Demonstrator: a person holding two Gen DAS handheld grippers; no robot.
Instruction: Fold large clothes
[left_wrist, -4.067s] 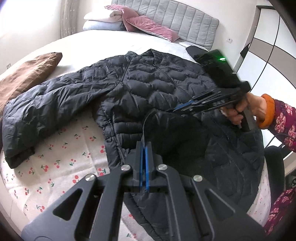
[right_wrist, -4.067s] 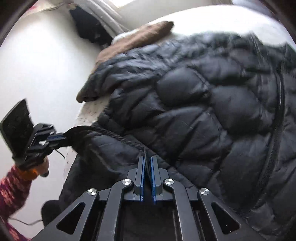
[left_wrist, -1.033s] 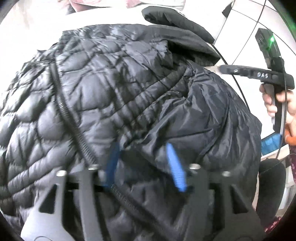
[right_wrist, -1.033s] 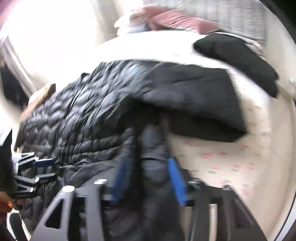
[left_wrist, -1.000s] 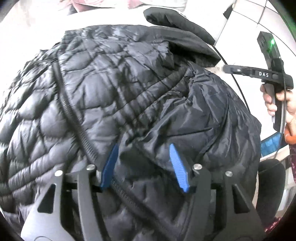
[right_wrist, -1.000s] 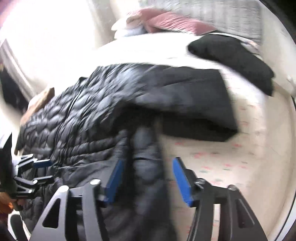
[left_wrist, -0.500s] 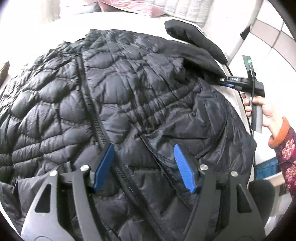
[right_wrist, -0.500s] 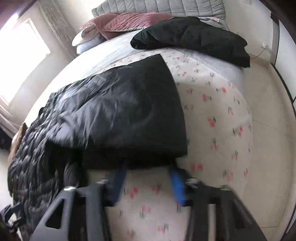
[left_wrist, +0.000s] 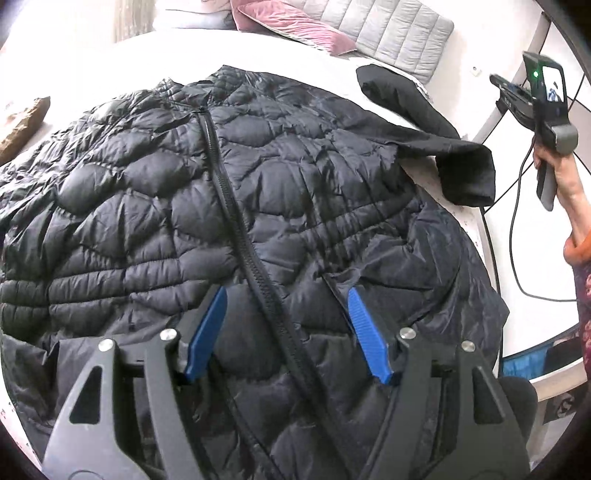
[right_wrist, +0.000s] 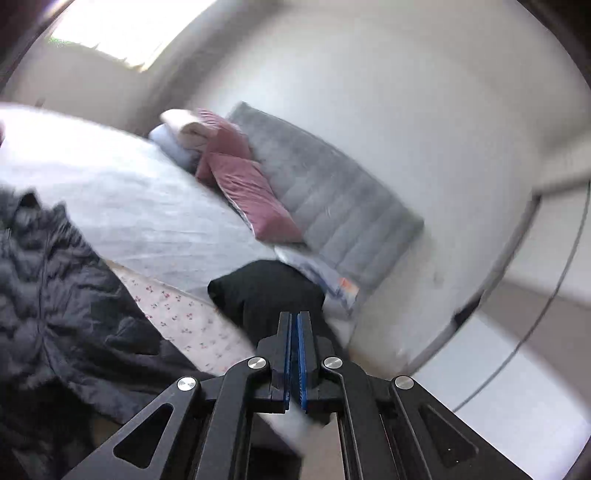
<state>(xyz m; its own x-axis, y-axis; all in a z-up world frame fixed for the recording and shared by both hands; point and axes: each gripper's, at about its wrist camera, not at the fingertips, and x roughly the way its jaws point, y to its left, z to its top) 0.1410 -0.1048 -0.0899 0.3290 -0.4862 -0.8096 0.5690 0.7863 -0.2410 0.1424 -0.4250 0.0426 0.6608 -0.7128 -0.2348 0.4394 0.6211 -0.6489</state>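
A black quilted puffer jacket (left_wrist: 155, 206) lies spread on the bed, front up, zipper running down its middle. Its right sleeve (left_wrist: 458, 162) is folded across near the bed's edge. My left gripper (left_wrist: 286, 317) is open and empty, its blue fingers (left_wrist: 205, 332) hovering over the jacket's lower front, astride the zipper. My right gripper (right_wrist: 294, 332) is shut with nothing between its fingers, lifted clear of the jacket (right_wrist: 51, 295), which lies at the lower left of the right wrist view. The right gripper also shows in the left wrist view (left_wrist: 535, 96), held up beyond the bed's right edge.
A separate black garment (right_wrist: 266, 291) lies on the bed near the grey headboard (right_wrist: 325, 199). Pink pillows (right_wrist: 243, 192) and folded bedding sit at the head. A brown cloth (left_wrist: 22, 122) lies at the far left. A cable hangs from the right gripper.
The left gripper opened and pulled back from the jacket, which now lies flat. The right gripper let go of the sleeve, shut, and swung up and away towards the headboard.
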